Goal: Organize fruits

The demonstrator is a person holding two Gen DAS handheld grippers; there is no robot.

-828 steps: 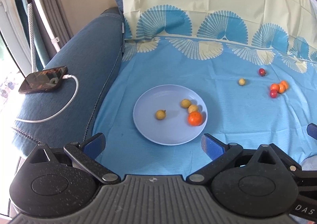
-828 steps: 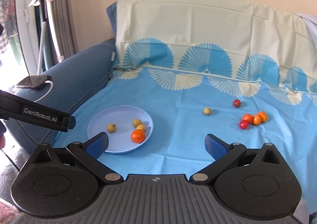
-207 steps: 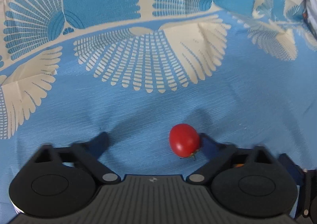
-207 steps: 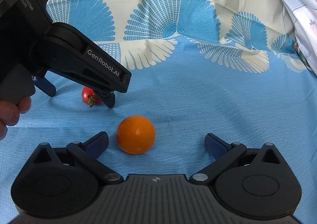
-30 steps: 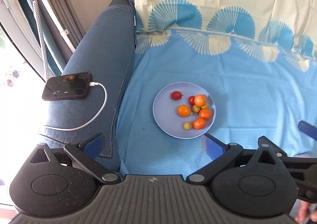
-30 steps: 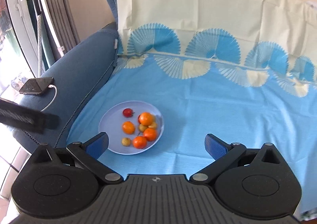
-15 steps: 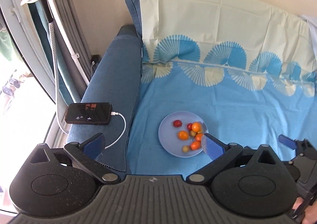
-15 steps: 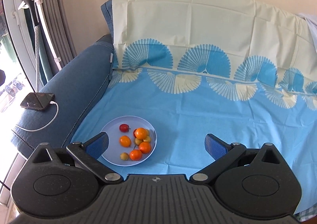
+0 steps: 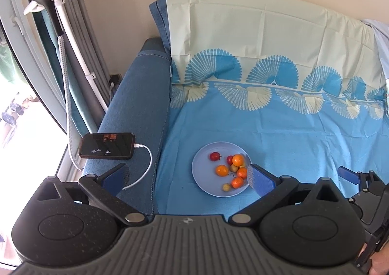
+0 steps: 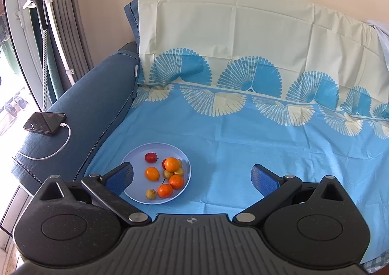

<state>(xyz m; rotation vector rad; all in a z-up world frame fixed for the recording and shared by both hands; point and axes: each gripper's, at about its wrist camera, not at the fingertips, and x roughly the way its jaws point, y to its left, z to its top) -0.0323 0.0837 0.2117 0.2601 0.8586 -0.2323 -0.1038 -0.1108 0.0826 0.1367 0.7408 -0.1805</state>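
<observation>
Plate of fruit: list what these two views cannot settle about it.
- Plate, left wrist view: the left gripper's finger covers its right rim.
- Right wrist view: the right gripper's finger hides the plate's near-left rim.
- Small yellow fruits: partly behind oranges, so the exact count is unclear.

- Plate [image 10: 136, 153] on the sheet [image 10: 243, 143], toward its near left part, beside the sofa arm [image 10: 92, 109].
- Fruits [image 10: 167, 175] gathered in the plate's right half; one tomato [image 10: 150, 157] apart, toward the far left.
- Phone [image 10: 45, 123] on the sofa arm, left of the plate, cable [image 10: 56, 151] trailing nearward.
- Steamer stand [image 10: 43, 19] far left, behind the arm.
</observation>
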